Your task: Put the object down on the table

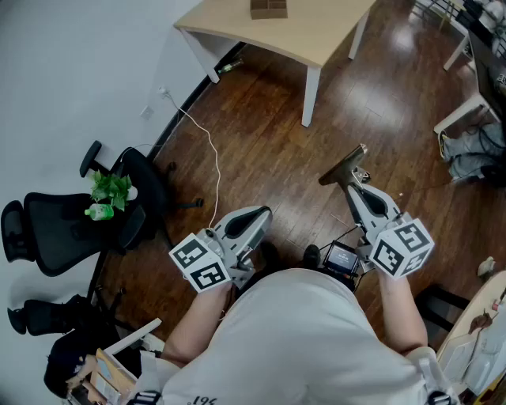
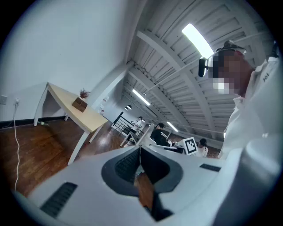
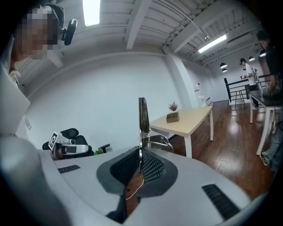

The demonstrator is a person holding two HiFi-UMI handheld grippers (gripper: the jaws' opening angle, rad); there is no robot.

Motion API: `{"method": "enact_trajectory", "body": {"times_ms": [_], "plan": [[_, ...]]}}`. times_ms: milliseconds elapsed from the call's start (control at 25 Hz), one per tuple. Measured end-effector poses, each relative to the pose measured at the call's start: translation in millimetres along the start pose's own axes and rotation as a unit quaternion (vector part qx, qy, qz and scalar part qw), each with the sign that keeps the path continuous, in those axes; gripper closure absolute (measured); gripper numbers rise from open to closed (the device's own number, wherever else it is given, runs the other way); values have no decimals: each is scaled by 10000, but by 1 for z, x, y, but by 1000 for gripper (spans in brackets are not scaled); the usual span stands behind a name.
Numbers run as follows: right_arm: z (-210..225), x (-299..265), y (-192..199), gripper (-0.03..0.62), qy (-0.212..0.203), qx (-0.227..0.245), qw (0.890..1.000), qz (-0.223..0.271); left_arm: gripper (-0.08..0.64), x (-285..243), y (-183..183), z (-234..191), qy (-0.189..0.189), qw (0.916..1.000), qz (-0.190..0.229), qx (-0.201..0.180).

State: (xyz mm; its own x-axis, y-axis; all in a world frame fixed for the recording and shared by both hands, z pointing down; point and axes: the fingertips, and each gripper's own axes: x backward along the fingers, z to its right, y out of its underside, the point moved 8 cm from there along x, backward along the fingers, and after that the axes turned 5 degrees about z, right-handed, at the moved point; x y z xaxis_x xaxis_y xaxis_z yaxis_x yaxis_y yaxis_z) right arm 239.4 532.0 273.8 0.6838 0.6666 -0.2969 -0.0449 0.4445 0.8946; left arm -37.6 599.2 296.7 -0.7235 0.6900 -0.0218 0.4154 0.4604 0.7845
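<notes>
Right tongs [image 1: 357, 188] pinching a metal tool [image 1: 342, 168]; left tongs [image 1: 257, 213] pressed together, nothing between them
Tool's flat blade juts out beyond the right jaws, above the wooden floor [image 1: 261, 134] and well apart from the light table [image 1: 316, 39] ahead, where a small brown box [image 1: 269, 9] sits

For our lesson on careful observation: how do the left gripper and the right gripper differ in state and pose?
The left gripper has its jaws shut on nothing; the right gripper has its jaws clamped on a thin board with a metal clip. The left gripper sits close to the person's body; the right gripper reaches further forward. Both are grey-white and hang over the wooden floor, well short of the table.
</notes>
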Motion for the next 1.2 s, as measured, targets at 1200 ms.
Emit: {"method": "enact_trajectory", "body": {"times_ms": [1200], "plan": [[41, -129, -27, 589, 184, -14, 9998, 23, 560, -32, -54, -109, 20, 10000, -80, 52]]}}
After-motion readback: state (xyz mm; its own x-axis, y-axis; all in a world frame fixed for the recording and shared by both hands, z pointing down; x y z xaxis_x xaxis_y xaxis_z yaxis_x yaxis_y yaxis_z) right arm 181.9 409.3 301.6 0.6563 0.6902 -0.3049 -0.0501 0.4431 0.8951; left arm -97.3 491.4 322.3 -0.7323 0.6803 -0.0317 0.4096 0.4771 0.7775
